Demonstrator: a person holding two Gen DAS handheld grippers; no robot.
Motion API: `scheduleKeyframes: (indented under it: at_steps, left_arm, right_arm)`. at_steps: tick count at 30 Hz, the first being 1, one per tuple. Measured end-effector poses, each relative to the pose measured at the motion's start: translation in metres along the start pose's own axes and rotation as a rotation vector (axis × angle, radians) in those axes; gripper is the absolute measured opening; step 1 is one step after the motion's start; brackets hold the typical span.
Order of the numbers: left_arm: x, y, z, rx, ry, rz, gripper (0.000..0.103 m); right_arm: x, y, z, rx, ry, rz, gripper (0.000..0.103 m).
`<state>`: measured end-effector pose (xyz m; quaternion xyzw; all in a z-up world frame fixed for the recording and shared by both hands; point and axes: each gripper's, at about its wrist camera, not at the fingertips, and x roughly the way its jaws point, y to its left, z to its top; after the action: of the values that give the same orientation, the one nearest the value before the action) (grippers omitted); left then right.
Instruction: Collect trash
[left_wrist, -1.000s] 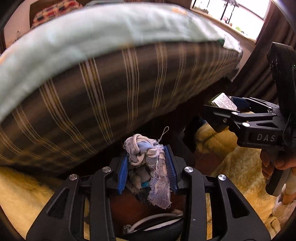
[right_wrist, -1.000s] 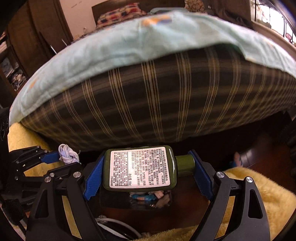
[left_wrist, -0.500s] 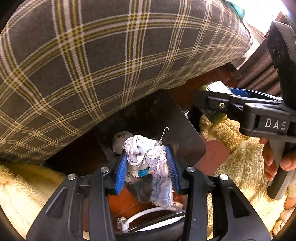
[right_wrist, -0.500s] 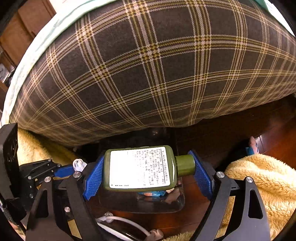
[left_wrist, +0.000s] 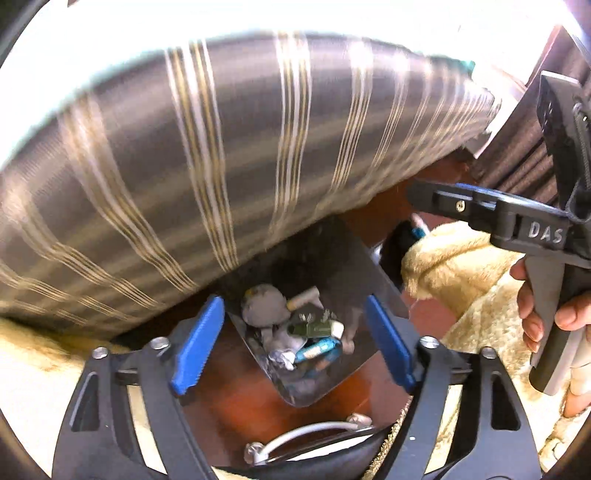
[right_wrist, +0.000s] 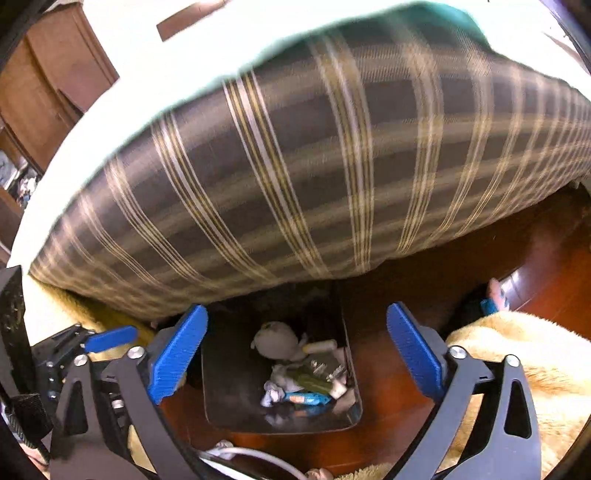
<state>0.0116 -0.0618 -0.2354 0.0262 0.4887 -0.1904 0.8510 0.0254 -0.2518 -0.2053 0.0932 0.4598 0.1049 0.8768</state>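
Observation:
A dark trash bin (left_wrist: 354, 258) stands on the wooden floor against the bed; it also shows in the right wrist view (right_wrist: 229, 387). Inside lie the green bottle (right_wrist: 314, 380), a crumpled white rag (right_wrist: 279, 386), a grey ball (left_wrist: 264, 304) and a blue wrapper (left_wrist: 317, 349). My left gripper (left_wrist: 293, 345) is open and empty above the bin. My right gripper (right_wrist: 301, 354) is open and empty above it too, and shows at the right of the left wrist view (left_wrist: 480, 210).
A bed with a plaid cover (left_wrist: 221, 147) overhangs the bin's far side. A fluffy yellow rug (left_wrist: 472, 280) lies to the right and at the left (right_wrist: 517, 350). A white cable (left_wrist: 303, 434) lies on the floor near me. A wooden cabinet (right_wrist: 55, 81) stands far left.
Both grippers have opened. The rag has left my left gripper and the green bottle my right; both now lie in the bin. Both views have tilted.

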Motion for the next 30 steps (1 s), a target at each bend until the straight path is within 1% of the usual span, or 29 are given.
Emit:
scheduleKeyframes:
  at_steps: [1,3,4,10,12,14,20,24,26,28,30]
  left_arm:
    - [-0.008,-0.001,0.004,0.005,-0.023,0.007,0.084]
    - [-0.028,0.0,0.012,0.009,-0.076,0.027,0.093]
    - [-0.041,0.0,0.017,0.007,-0.109,0.039,0.095]
    - [-0.107,0.012,0.04,-0.022,-0.271,0.1,0.095]
    - [-0.132,0.014,0.048,-0.024,-0.333,0.138,0.095]
    - [-0.148,0.011,0.054,-0.025,-0.39,0.165,0.095]
    - [-0.203,0.005,0.072,-0.024,-0.554,0.214,0.095]
    - [-0.232,-0.002,0.083,-0.018,-0.644,0.24,0.095]
    - [-0.245,-0.004,0.085,-0.02,-0.676,0.259,0.095]
    - [-0.251,-0.005,0.084,-0.02,-0.693,0.273,0.095]
    - [-0.252,-0.006,0.082,-0.022,-0.691,0.268,0.095]
  right_arm:
    - [-0.008,0.002,0.002,-0.009,-0.02,-0.004,0.1]
    - [-0.027,0.009,0.008,-0.026,-0.068,-0.016,0.1]
    - [-0.036,0.011,0.011,-0.033,-0.09,-0.024,0.1]
    - [-0.106,0.02,0.039,-0.032,-0.279,-0.049,0.1]
    - [-0.126,0.023,0.048,-0.041,-0.335,-0.067,0.1]
    - [-0.148,0.03,0.056,-0.058,-0.4,-0.075,0.1]
    - [-0.188,0.053,0.075,-0.127,-0.527,-0.115,0.1]
    - [-0.209,0.072,0.081,-0.181,-0.575,-0.11,0.1]
    - [-0.218,0.078,0.083,-0.177,-0.599,-0.105,0.1]
    - [-0.224,0.083,0.081,-0.167,-0.619,-0.104,0.1]
    - [-0.226,0.086,0.078,-0.167,-0.615,-0.112,0.1]
